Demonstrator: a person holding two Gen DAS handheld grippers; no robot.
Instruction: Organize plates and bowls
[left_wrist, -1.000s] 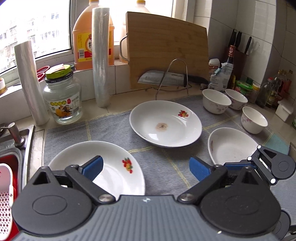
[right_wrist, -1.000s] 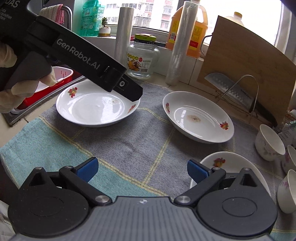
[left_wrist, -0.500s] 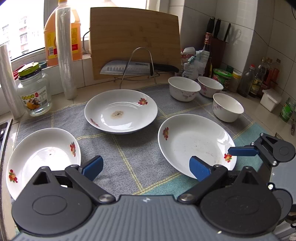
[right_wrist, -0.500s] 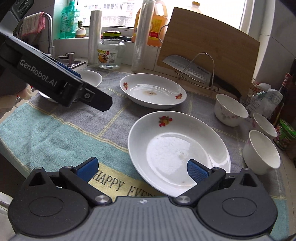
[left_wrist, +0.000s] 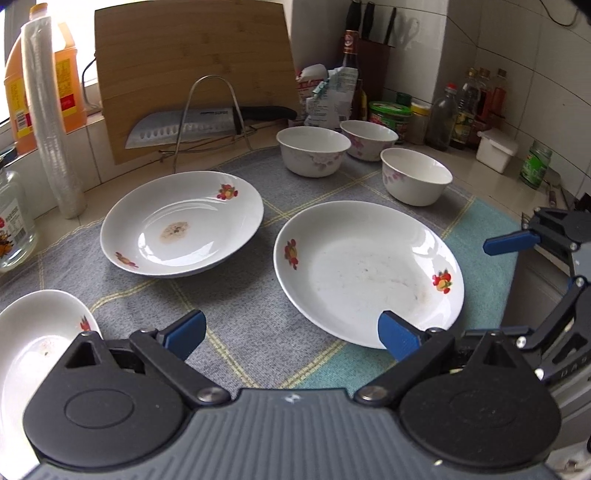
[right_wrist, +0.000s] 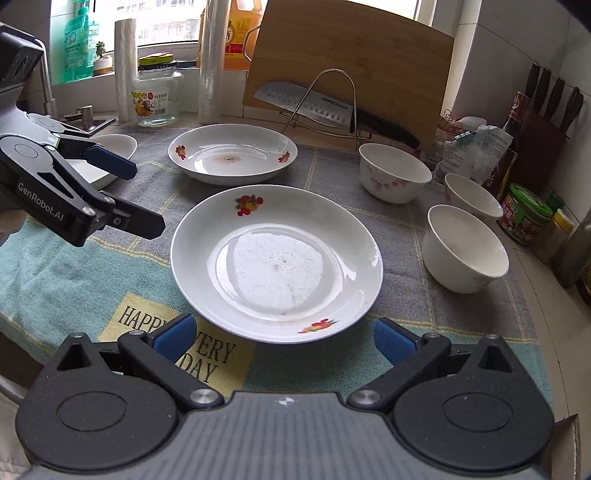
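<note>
"GenRobot.AI" on left hand-held gripper (right_wrist: 138, 199); "SUPOR" knife (right_wrist: 314, 101)

Three plates lie on a towel (right_wrist: 74, 280): the near plate (right_wrist: 277, 262) in front, the middle plate (right_wrist: 232, 153) behind it, the far plate (right_wrist: 110, 155) off to the left, seemingly by a sink. Three bowls (right_wrist: 395, 171) stand in a row to the right of the plates. Behind the middle plate a cutting board (right_wrist: 351, 70) leans on the wall, a knife (right_wrist: 317, 105) on a rack before it.
</note>
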